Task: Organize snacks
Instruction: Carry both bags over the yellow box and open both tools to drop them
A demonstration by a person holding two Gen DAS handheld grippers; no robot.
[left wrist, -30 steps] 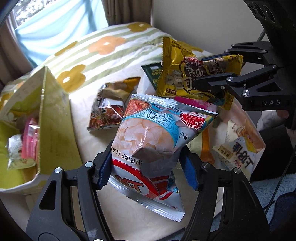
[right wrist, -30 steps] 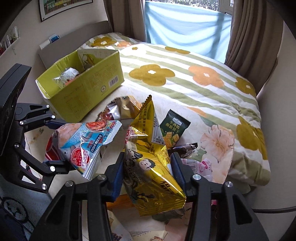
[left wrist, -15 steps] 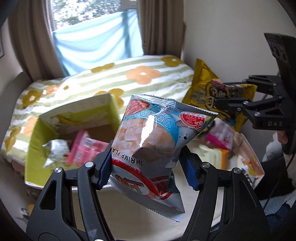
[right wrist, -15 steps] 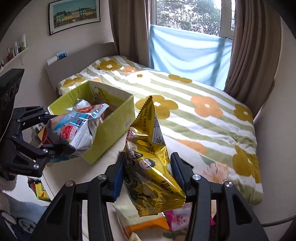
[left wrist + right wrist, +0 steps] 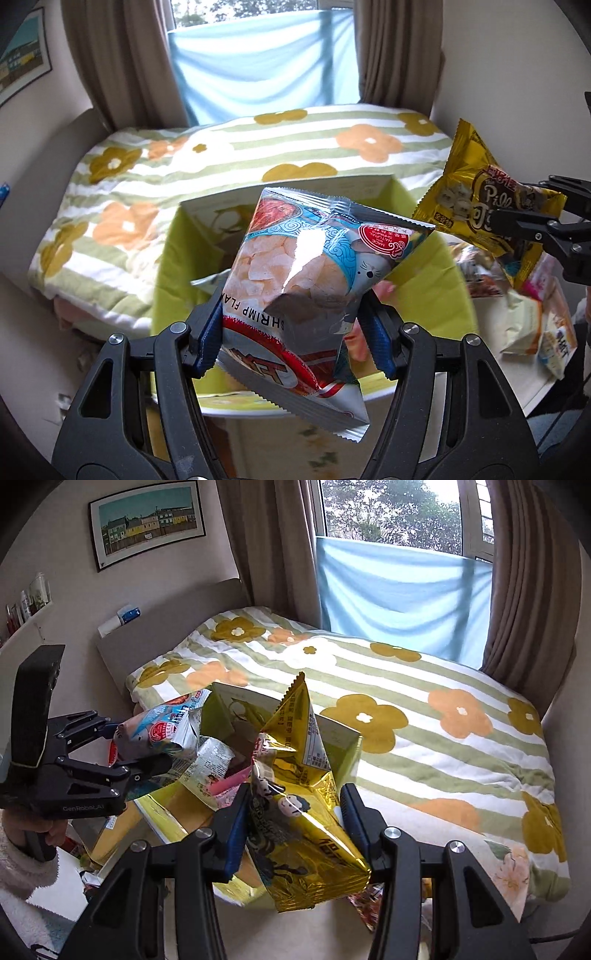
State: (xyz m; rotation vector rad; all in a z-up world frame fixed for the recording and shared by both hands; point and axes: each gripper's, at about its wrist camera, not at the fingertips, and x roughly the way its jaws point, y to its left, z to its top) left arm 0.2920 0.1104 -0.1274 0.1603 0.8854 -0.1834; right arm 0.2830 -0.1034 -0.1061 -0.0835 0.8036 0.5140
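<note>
My left gripper [image 5: 291, 332] clamps the shrimp chip bag [image 5: 314, 273] upright, directly above the open green box [image 5: 173, 266]. My right gripper [image 5: 293, 827] pinches the gold snack bag [image 5: 299, 797], the box just ahead-left. Left is nearer.

Low white table [image 5: 528, 397] bearing yellow-green cardboard box [image 5: 439, 258], loose snack packets [image 5: 524, 325] beside it

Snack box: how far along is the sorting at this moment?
Partly done. A few packets already lie inside the yellow-green box, among them a pink wrapper. In hand: the left gripper holds the shrimp chips bag over the box, and the right gripper holds the gold snack bag beside it. Left: several loose packets remain outside the box.
</note>
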